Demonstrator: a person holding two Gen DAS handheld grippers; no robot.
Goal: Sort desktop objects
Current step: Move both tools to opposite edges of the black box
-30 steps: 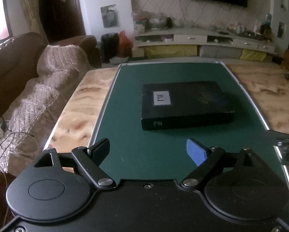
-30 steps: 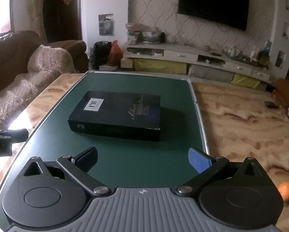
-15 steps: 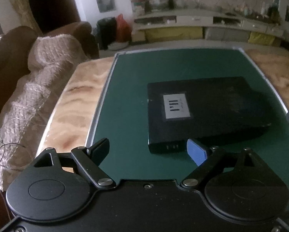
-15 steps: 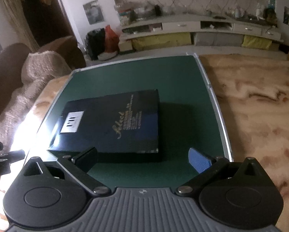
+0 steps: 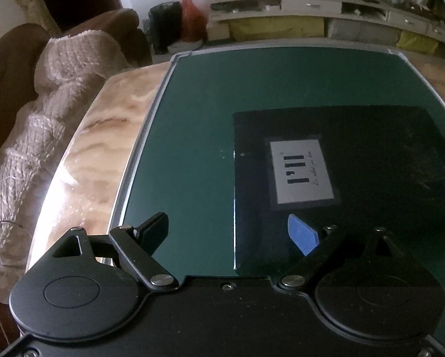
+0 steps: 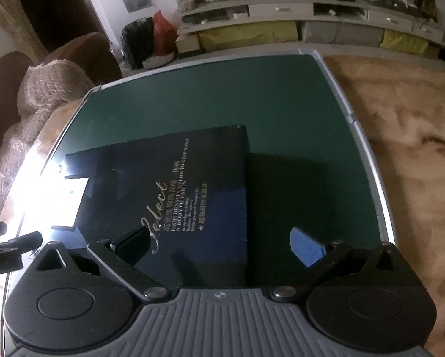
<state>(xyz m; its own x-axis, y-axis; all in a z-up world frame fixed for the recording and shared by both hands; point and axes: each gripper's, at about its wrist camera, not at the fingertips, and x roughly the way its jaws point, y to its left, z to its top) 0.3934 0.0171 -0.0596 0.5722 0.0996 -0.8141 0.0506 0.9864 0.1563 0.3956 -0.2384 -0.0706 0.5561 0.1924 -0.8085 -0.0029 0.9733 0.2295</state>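
Note:
A flat black box (image 5: 356, 136) with a white label lies on the green mat (image 5: 222, 95). In the right wrist view the box (image 6: 168, 178) shows gold lettering. My left gripper (image 5: 228, 232) is open and hovers over the box's near left corner, its blue pad above the lid. My right gripper (image 6: 219, 242) is open over the box's near right edge, one finger above the lid and one beyond the edge. Neither touches the box as far as I can tell.
The mat lies on a marble-patterned table (image 5: 82, 148). A sofa with a knitted throw (image 5: 29, 125) stands to the left. A low TV cabinet (image 6: 311, 20) runs along the far wall. The left gripper's tip (image 6: 2, 247) shows at the left edge.
Both grippers have moved forward and tilted down over the box, which now fills the near part of each view. The box has not moved. Both jaws stay open.

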